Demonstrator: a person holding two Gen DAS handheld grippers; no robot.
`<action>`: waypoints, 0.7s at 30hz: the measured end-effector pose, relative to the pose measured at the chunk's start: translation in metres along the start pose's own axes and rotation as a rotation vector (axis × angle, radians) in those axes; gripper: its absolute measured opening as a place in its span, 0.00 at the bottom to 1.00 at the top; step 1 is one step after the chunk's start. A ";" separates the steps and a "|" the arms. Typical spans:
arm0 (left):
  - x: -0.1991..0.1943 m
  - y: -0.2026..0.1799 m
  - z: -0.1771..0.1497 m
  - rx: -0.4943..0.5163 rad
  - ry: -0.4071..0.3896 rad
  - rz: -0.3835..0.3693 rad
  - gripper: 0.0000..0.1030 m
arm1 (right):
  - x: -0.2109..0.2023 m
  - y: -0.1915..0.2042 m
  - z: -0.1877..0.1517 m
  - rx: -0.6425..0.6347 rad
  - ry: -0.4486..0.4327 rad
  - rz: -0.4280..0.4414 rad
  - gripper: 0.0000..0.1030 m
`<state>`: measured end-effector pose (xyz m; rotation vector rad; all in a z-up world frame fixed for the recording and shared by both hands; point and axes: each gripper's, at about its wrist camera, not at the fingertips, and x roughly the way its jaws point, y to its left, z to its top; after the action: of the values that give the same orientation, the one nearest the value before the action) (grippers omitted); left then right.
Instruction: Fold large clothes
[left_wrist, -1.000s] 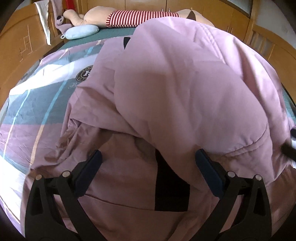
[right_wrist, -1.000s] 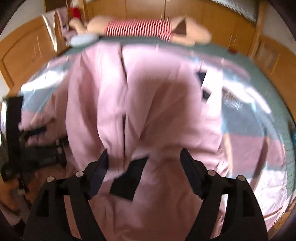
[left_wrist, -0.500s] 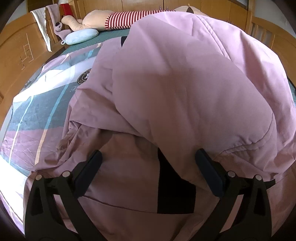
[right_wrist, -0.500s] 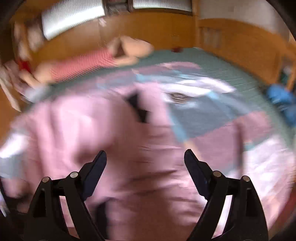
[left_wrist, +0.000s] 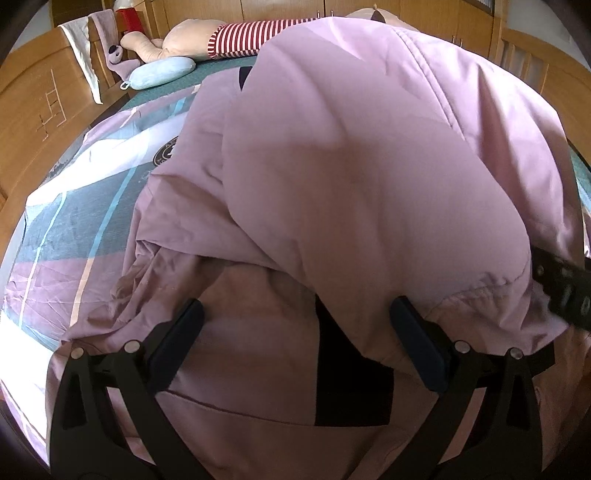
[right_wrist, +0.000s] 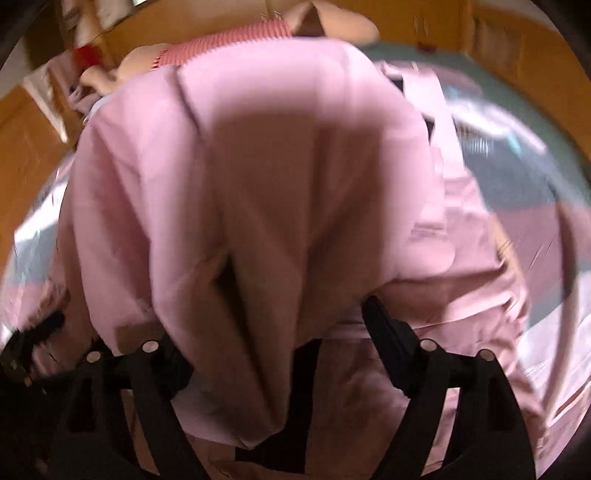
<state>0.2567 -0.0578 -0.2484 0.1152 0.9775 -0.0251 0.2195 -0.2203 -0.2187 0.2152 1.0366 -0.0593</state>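
A large pink padded jacket (left_wrist: 351, 177) lies bunched on the bed, its upper part folded over toward me. A black strip (left_wrist: 347, 376) of it shows low in the left wrist view. My left gripper (left_wrist: 295, 339) is open, its jaws spread either side of the folded edge, holding nothing. In the right wrist view the jacket (right_wrist: 277, 184) fills the frame, and a fold of it hangs between the spread jaws of my right gripper (right_wrist: 273, 339), which is open. The right gripper's body shows at the right edge of the left wrist view (left_wrist: 565, 291).
The bed has a pink, grey and white patterned cover (left_wrist: 74, 229). A plush toy in a red-striped shirt (left_wrist: 236, 37) and a light blue pillow (left_wrist: 162, 74) lie at the far end. A wooden headboard (left_wrist: 33, 110) stands at left, wooden cabinets behind.
The right gripper swung away to the right, then back over the jacket, and now sits close to the folded edge. The left gripper has barely moved.
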 end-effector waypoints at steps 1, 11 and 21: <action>-0.001 0.000 0.001 0.001 0.003 -0.002 0.98 | 0.000 0.000 0.000 -0.003 0.003 -0.005 0.80; -0.005 0.039 0.021 -0.098 -0.006 0.032 0.98 | 0.000 0.013 -0.009 -0.068 -0.010 -0.059 0.90; 0.003 0.026 0.019 -0.039 -0.021 0.084 0.98 | -0.053 0.006 -0.005 -0.017 -0.235 0.039 0.76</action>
<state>0.2755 -0.0335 -0.2382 0.1200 0.9507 0.0699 0.1896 -0.2161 -0.1748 0.2076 0.7981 -0.0399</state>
